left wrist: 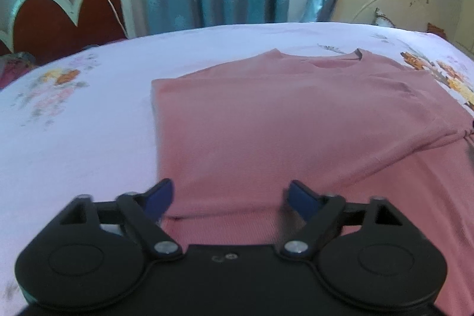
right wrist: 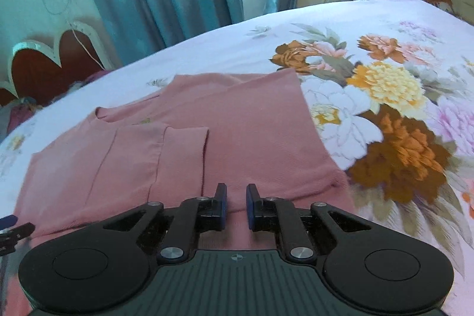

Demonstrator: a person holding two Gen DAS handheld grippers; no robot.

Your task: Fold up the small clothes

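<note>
1. Left gripper (left wrist: 228, 197): jaws spread wide, nothing between them. It hovers low over the near hem of the pink top (left wrist: 296, 123), at the top's left side edge.
2. Right gripper (right wrist: 236, 205): jaws apart by a narrow gap, holding nothing. Pink cloth shows through the gap, so it sits just above the near hem; contact cannot be judged.
3. Pink top: lies flat on the floral bedsheet (right wrist: 385, 114), neckline (left wrist: 334, 61) toward the bed's far edge. Both sleeves look folded inward; one cuff (right wrist: 183, 135) lies across the body panel. Judged partly folded, with the hem-to-neck fold remaining.
4. Left gripper's tip also shows at the left edge of the right wrist view, near the hem.
5. Risk: pinching only the top layer would let the folded sleeves slide out on lifting.
6. Risk: uneven grip heights between the two sides would skew the fold line.
7. Risk: catching bedsheet along with the hem would drag the sheet and wrinkle the top.
</note>
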